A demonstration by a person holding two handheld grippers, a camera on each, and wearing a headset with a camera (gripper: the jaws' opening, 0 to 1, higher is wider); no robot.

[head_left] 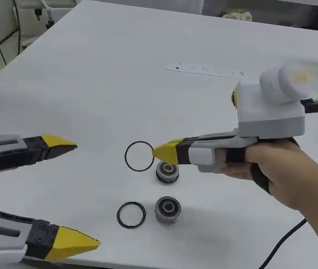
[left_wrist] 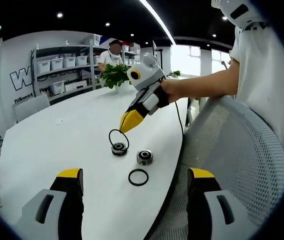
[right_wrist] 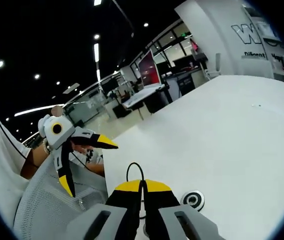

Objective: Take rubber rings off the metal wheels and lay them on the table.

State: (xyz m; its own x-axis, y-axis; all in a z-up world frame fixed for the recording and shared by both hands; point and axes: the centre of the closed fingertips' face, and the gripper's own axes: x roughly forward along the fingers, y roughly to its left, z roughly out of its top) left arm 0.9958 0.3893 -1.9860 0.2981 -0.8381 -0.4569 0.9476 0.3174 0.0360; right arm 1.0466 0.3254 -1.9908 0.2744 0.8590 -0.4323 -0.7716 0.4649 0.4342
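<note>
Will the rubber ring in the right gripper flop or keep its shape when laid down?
Probably keeps shape: the rubber ring hangs as a round loop from the shut right gripper. It looks thin, so likely very light; it may cling on release.

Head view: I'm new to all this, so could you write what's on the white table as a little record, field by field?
surface: white table
left gripper: open, jaws wide apart, holding nothing
right gripper: shut on pinched rubber ring
pinched rubber ring: held up by far metal wheel; fully off it, cannot tell
near metal wheel: on table, no ring visible on it
loose rubber ring: flat on table, just left of near metal wheel
</note>
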